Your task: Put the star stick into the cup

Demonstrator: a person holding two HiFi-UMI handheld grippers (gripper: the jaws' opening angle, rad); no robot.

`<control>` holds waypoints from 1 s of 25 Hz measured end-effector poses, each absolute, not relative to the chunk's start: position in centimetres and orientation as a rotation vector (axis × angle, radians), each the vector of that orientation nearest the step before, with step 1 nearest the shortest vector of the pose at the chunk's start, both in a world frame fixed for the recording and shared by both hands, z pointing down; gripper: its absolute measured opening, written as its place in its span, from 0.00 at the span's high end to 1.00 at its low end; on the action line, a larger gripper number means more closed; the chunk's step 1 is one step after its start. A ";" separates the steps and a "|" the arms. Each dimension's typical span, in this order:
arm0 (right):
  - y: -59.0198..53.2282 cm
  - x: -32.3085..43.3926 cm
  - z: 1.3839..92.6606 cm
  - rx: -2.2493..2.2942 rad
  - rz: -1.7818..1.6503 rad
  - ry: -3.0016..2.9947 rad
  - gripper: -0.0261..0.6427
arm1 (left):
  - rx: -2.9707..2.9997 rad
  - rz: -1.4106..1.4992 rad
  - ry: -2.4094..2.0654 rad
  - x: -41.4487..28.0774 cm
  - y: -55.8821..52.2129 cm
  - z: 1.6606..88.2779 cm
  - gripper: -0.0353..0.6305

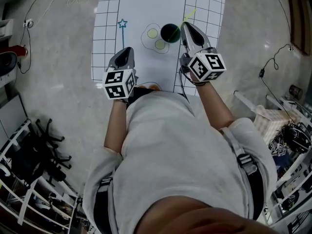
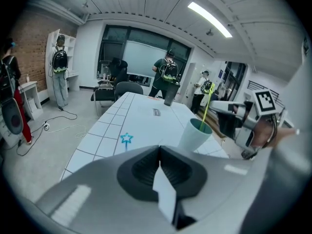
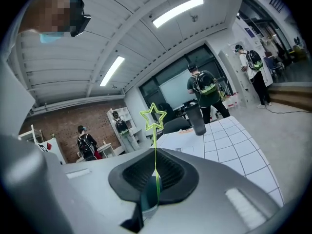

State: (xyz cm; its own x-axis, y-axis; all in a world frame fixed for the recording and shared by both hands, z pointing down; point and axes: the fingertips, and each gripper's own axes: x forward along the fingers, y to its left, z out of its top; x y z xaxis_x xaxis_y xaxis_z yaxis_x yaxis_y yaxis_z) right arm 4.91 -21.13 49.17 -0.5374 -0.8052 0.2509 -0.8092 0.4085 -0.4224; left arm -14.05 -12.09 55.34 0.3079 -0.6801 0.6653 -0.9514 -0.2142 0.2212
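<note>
On grey floor (image 1: pixel 58 96): table (image 1: pixel 111 33) w/ cup (image 1: pixel 170 32)

The white table (image 1: pixel 146 9) fills the upper centre of the head view, plain down the middle and gridded along both sides. A blue star stick (image 1: pixel 122 24) lies flat at its left, star toward the top of the frame. The cup (image 1: pixel 170 32) stands upright right of centre, touching a drawn outline that holds two pale green discs (image 1: pixel 153 33). In the left gripper view a dark tumbler (image 2: pixel 170 94) stands at the far end, beyond a small printed label (image 2: pixel 156 112).
</note>
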 end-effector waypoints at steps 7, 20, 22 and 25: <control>-19.9 5.8 50.2 1.581 0.812 -2.520 0.96 | 1.984 0.613 -1.387 -14.1 -12.7 55.9 0.94; -13.5 6.0 49.9 1.633 0.893 -2.360 0.96 | 1.842 0.787 -1.328 -18.3 -13.9 61.1 0.94; -12.4 6.0 49.5 1.657 0.901 -2.354 0.96 | 1.826 0.845 -1.315 -18.7 -14.4 62.1 0.94; -11.0 6.1 49.1 1.690 0.891 -2.342 0.96 | 1.802 0.948 -1.268 -18.9 -14.8 63.8 0.94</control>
State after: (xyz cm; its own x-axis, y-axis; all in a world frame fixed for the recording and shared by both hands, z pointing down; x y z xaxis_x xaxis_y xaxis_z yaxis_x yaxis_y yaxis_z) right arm 6.09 -10.95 49.13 -0.3696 -0.8285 0.4207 -0.8986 0.2033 -0.3889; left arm -18.90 -14.76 63.81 0.2430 -0.4222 0.8733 -0.9571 -0.2510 0.1449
